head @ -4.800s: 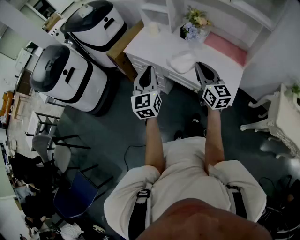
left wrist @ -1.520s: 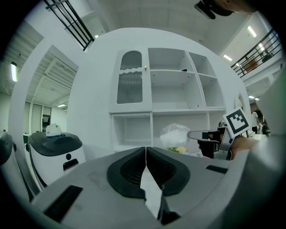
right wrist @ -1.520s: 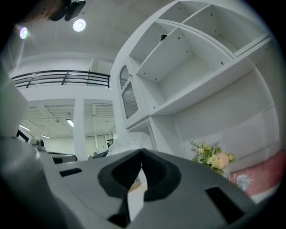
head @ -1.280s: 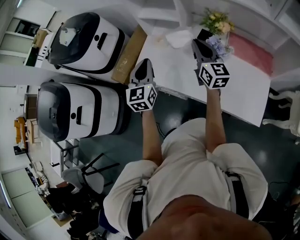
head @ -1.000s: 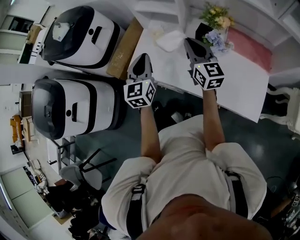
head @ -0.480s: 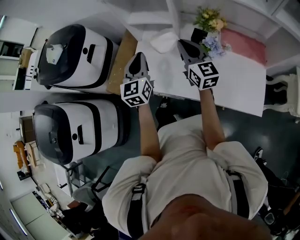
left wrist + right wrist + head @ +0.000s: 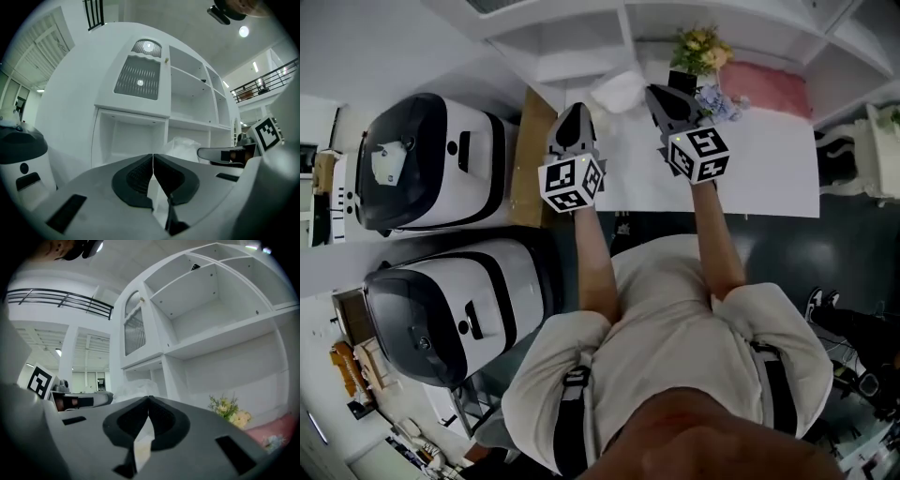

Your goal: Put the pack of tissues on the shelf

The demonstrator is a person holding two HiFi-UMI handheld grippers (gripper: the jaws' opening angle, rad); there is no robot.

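The pack of tissues (image 7: 619, 91) is at the far left part of the worktop (image 7: 769, 178), just before the foot of the shelf (image 7: 581, 66). In the head view its soft white body seems to lie with the long axis about from 9 to 3 o'clock.

The right gripper (image 7: 653, 92) is the nearer one. Its tip meets the 3 o'clock end of the pack, so from these jaws the pack lies at 9 o'clock. The jaws are together. I cannot tell if they pinch a fold of the wrap, nor if the pack rests on the worktop or hangs above it.

The left gripper (image 7: 572, 112) also has its jaws together, with nothing between. The pack is near it at 2 o'clock, not touching.

I judge that the next move is a short way toward 12 o'clock, into the low open compartment behind the pack.

At 1 o'clock from the right gripper stand flowers (image 7: 703, 49), and at 3 o'clock lies a pink cloth (image 7: 769, 89). Far at 9 o'clock stand two white machines (image 7: 422, 173) beside a brown board (image 7: 523, 150).
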